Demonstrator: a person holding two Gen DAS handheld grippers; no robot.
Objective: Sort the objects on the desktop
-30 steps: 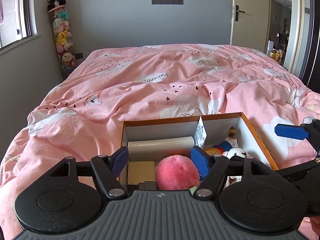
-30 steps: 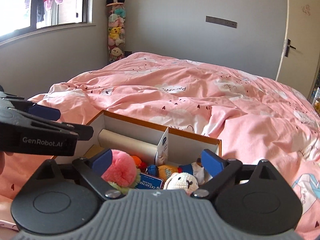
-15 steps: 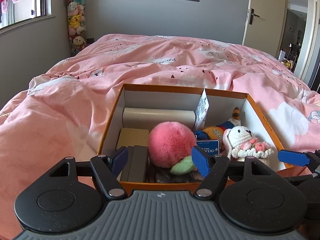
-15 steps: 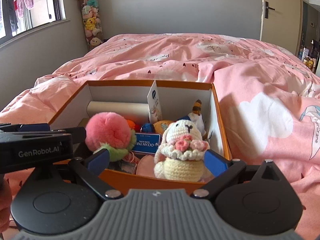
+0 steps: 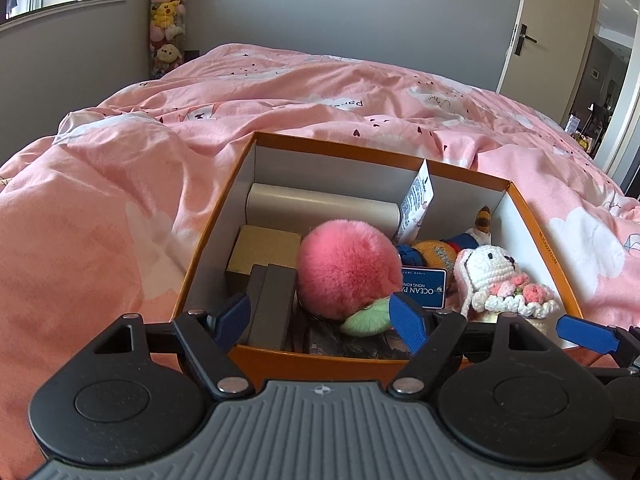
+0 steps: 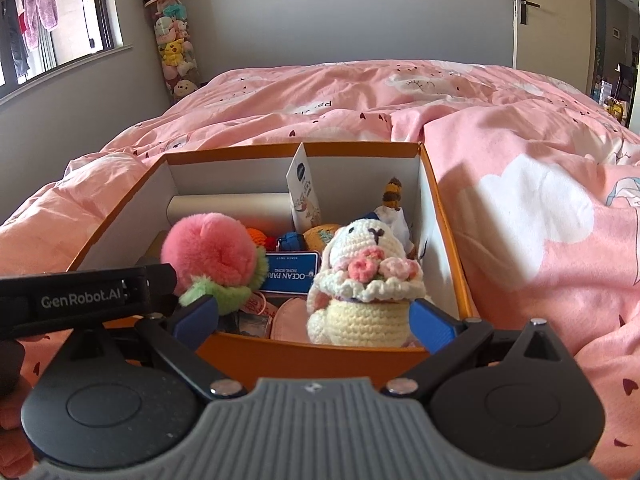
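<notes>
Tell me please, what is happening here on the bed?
A person holds two grippers over an orange box of small things that sits on a pink duvet. Both are open and hold nothing. The left gripper faces a pink fluffy ball; the right gripper faces a crocheted bunny. Nothing is taken out yet.

Orange box on bed, crowded with plush toys

Fluffy pompom, crocheted rabbit
</notes>
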